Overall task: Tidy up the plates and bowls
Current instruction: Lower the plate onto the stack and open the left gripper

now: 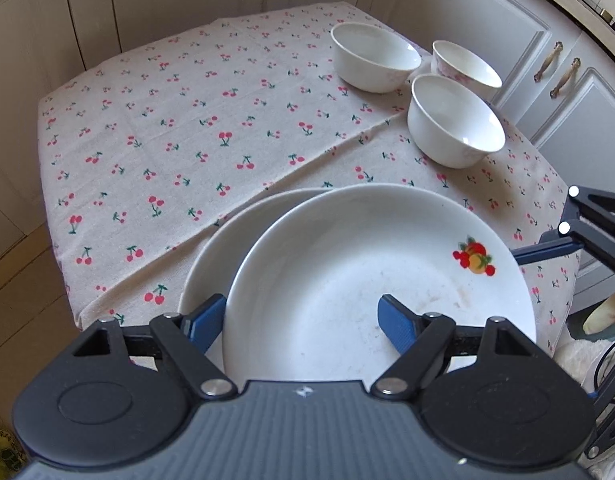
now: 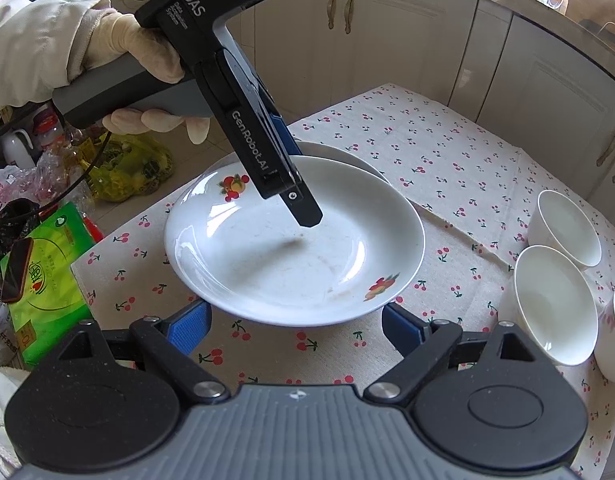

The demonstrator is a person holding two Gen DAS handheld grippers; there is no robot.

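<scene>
The near rim of the top plate (image 1: pixel 371 272), stacked off-centre on a second plate (image 1: pixel 211 256) on the desk (image 1: pixel 187 120), is straddled by the left gripper (image 1: pixel 299 320) with fingers apart, unclamped, while the right gripper (image 2: pixel 295 328), fingers spread and empty, is held just short of the opposite rim.

Left gripper (image 2: pixel 303 200) top block: you can read "DAS" in white, with smaller print beneath it too fine to make out.
Left gripper side rail: you see "GenRobot.AI" running down it.
Green packet (image 2: pixel 47 276) left of plate (image 2: pixel 267 264): print unreadable.
</scene>
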